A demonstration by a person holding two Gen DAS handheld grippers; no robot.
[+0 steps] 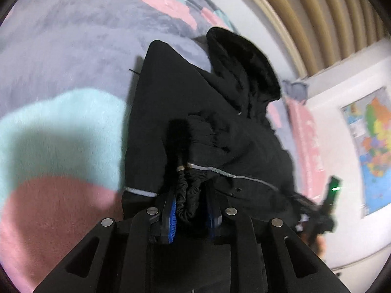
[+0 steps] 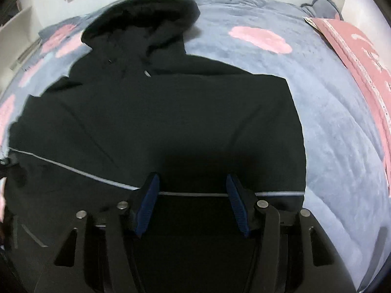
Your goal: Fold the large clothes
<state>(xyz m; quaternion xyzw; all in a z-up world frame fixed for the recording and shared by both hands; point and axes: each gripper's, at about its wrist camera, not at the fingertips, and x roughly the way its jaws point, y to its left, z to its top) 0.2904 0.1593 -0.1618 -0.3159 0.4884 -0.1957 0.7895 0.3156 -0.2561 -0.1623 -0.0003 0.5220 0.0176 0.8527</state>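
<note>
A large black hooded jacket (image 2: 156, 112) with a thin grey reflective stripe (image 2: 73, 168) lies spread on a plush grey-blue blanket (image 2: 330, 127) patterned with pink and mint cloud shapes, which covers the bed. The hood (image 2: 144, 22) points toward the far edge of the bed.

Left gripper (image 1: 191, 210): the blue-padded jaws are clamped on a bunched, elasticated black cuff (image 1: 189, 195) of the jacket. The gathered fabric fills the narrow gap between the pads. The sleeve runs forward from the jaws over the jacket body.

Right gripper (image 2: 193, 202): the blue pads stand apart, positioned over the jacket's lower section with the reflective stripe running across between them. No fabric is pinched; whether the fingertips touch the cloth cannot be determined.

A pink pillow (image 2: 361, 56) rests at the blanket's right edge in the right wrist view. A coloured map poster (image 1: 371, 146) hangs on the white wall.
</note>
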